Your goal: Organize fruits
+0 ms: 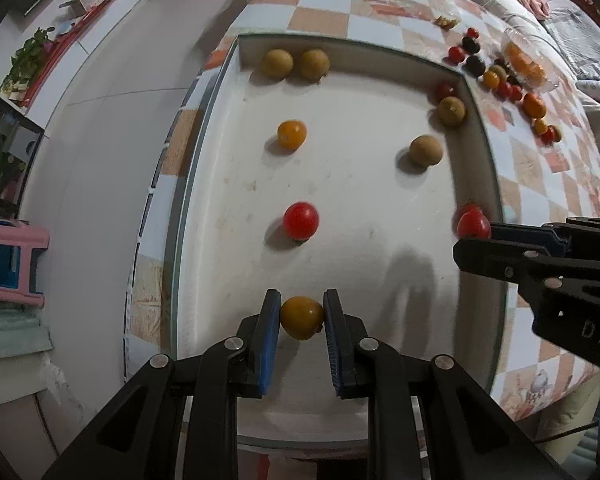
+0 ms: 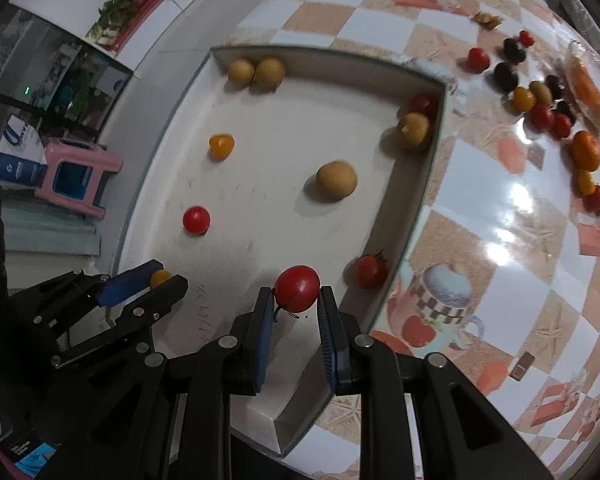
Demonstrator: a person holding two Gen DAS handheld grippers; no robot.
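Observation:
A white tray sits on the checkered table and holds several small fruits. My left gripper is shut on a yellow tomato just above the tray's near end; it also shows in the right wrist view. My right gripper is shut on a red tomato over the tray's near right part; it also shows in the left wrist view. Loose in the tray lie a red tomato, a yellow tomato and brown round fruits.
Several more fruits lie scattered on the table right of the tray, next to a clear dish of orange fruit. Another red tomato rests against the tray's right wall. A pink stool stands on the floor at left.

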